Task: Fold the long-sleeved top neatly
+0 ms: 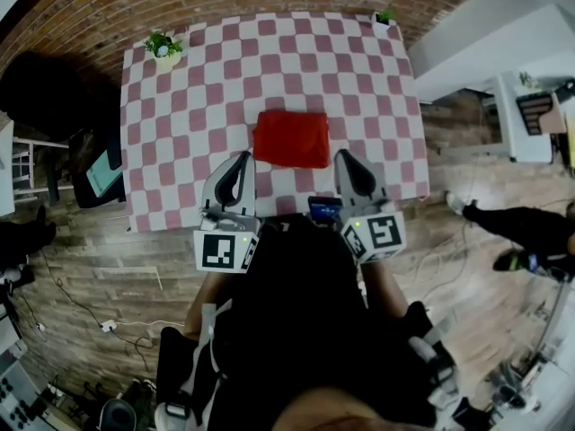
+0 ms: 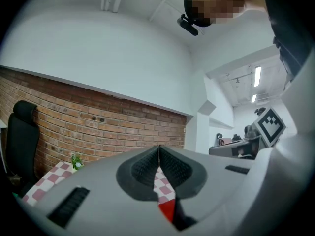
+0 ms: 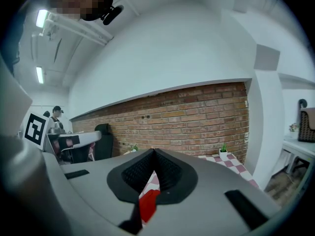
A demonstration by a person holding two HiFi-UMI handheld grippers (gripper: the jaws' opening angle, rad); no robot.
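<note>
- Left gripper [image 1: 244,158] has its jaws pressed together with nothing between them; I can see the closed seam in the left gripper view.
- Right gripper [image 1: 342,155] is squeezed closed and empty as well.
- I see the red top [image 1: 290,138] folded into a compact rectangle on the table, towards its near edge, between the two grippers and touched by neither.
- The table [image 1: 180,124] wears a red-and-white checked cloth, with a small plant [image 1: 163,48] at its far left corner and a second plant [image 1: 384,15] at its far right.
- A brick wall [image 1: 90,7] runs behind the table, a wooden floor [image 1: 117,259] surrounds it, and a black chair [image 2: 22,136] stands to the left.
</note>
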